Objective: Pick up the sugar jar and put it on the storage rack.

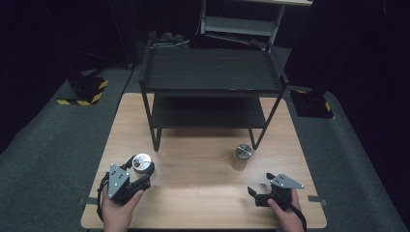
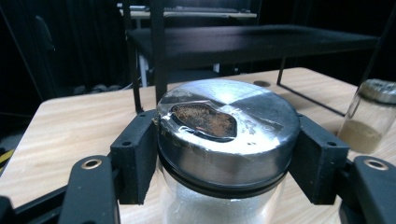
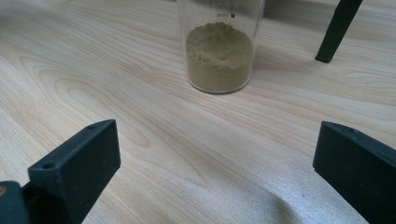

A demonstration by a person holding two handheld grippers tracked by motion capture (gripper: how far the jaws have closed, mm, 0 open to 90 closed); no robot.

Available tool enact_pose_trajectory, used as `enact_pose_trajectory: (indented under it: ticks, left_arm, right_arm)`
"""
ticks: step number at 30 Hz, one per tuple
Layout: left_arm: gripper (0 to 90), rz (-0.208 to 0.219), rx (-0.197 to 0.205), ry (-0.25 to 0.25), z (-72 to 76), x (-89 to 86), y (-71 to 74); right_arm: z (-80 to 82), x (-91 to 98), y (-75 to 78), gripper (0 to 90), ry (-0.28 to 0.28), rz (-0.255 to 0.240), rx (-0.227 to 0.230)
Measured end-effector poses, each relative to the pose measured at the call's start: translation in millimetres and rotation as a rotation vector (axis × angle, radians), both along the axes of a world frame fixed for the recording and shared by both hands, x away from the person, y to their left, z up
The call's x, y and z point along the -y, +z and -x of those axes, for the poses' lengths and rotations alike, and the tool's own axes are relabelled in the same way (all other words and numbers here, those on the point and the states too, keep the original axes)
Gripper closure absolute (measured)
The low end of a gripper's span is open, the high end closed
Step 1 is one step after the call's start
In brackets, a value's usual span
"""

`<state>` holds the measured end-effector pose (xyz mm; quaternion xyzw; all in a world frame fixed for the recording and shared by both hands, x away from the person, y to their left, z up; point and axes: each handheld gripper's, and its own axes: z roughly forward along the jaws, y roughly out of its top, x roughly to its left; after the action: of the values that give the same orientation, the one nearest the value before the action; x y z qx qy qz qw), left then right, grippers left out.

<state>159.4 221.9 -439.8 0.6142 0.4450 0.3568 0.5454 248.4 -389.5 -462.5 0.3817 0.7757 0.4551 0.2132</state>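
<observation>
Jar with the steel shaker lid [image 2: 228,135] stood on the wooden table [image 1: 203,193] at its near left, a little in front of the black two-tier rack [image 1: 212,77]. Left gripper [image 1: 140,171] had its jaws closed on this jar just under the lid rim, one pad on each side, contact looking even in the left gripper view. Jar upright; pale contents seen through the glass.

Second jar [image 3: 219,46], with tan powder, stood near the rack's front right leg [image 3: 337,30]. Right gripper [image 1: 261,191] sat low over the table short of it, jaws wide and empty, jar centred ahead between them.

Judgement: step in hand was probably the lift of the left jar, likely toward the rack.
- Grip sat high on the jar, so the body may swing; a straight, slow vertical lift would be advisable.
- Keep the lid level; its shaker opening could spill.
- Clear the shelf edge before moving forward.
</observation>
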Motion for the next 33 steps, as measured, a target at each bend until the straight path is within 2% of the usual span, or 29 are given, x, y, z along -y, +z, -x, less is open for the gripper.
enact_pose_trajectory:
  ticks: [2, 5, 10, 22, 33]
  left_arm:
    - [32.9, 0.023, 0.006, -0.018, -2.0, -0.9, 3.8]
    - [32.9, 0.009, 0.020, -0.018, -2.5, 3.0, 9.6]
    - [32.9, 0.028, 0.037, -0.033, -4.3, 7.7, 17.8]
    - [32.9, -0.022, 0.063, -0.053, -20.3, 27.6, 45.5]
    - [33.0, -0.026, 0.095, -0.099, -42.0, 43.2, 82.2]
  right_arm:
    - [0.3, -0.3, 0.0, 0.4, 0.000, 0.001, 0.002]
    - [0.3, -0.5, 0.3, 0.4, 0.005, 0.003, 0.000]
    - [0.1, -0.3, 0.4, 0.4, 0.005, 0.002, -0.002]
    - [-1.0, 0.4, 0.6, 0.4, 0.013, 0.003, -0.004]
    - [-1.9, 1.4, 0.6, 0.4, 0.018, -0.001, -0.007]
